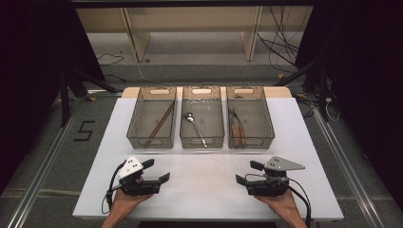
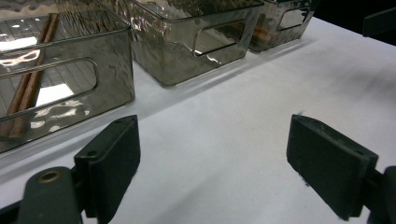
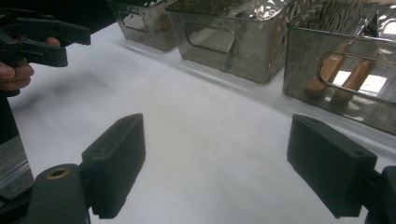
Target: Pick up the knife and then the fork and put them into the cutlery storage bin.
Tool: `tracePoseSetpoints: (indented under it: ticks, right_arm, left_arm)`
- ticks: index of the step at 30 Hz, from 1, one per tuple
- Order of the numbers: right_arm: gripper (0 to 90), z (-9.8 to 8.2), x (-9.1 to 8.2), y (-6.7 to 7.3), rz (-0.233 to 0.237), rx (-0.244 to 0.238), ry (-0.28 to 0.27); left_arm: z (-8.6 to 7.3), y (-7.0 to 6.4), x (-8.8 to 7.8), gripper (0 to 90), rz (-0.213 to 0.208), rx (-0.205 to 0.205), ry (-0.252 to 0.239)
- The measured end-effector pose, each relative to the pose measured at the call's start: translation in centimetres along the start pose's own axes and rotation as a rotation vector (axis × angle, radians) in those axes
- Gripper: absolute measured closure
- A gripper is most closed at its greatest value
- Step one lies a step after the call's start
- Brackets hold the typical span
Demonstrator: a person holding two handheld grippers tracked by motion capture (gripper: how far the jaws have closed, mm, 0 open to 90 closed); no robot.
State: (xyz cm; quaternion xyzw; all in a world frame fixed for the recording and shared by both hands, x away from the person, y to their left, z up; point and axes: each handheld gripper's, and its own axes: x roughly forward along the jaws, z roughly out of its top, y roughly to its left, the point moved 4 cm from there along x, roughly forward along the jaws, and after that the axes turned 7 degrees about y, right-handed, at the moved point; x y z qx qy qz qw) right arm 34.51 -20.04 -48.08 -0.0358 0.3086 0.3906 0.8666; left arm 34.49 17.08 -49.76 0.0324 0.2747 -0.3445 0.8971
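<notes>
Both tools sit low at the near edge of the white desk (image 1: 204, 190), left tool (image 1: 159, 172) at about seven o'clock, right tool (image 1: 244, 173) at about five, each with its jaws spread wide apart and nothing between them. The high view gives the full line-up: three smoky clear bins in a row at twelve o'clock, well apart from both tools. Left bin (image 1: 135, 124) holds a pair of wooden chopsticks (image 1: 159, 124) lying on a slant. Middle bin (image 1: 216, 137) has a metal spoon (image 1: 195, 127), bowl toward the far end. Right bin (image 1: 268, 123) carries wooden-handled cutlery (image 1: 236, 129), which looks like a fork and another piece, hard to tell.

The left gripper view comes in close on the left bin's handle cut-out, the chopsticks (image 2: 30, 84) glowing brown through the wall, bare desk between its jaws. The right gripper view offers something else: two wooden handles (image 3: 336, 77) seen through the right bin's slot, and at ten o'clock the person's other hand (image 3: 14, 70) gripping the left tool (image 3: 70, 42), jaws parted.
</notes>
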Motion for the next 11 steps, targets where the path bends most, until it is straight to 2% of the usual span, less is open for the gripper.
tracePoseSetpoints:
  ticks: [11]
  right_arm:
    - [19.7,0.07,-0.17,0.03,-0.001,0.002,-0.016]
  left_arm:
    - [0.00,0.00,0.02,17.2,-0.001,0.000,0.001]
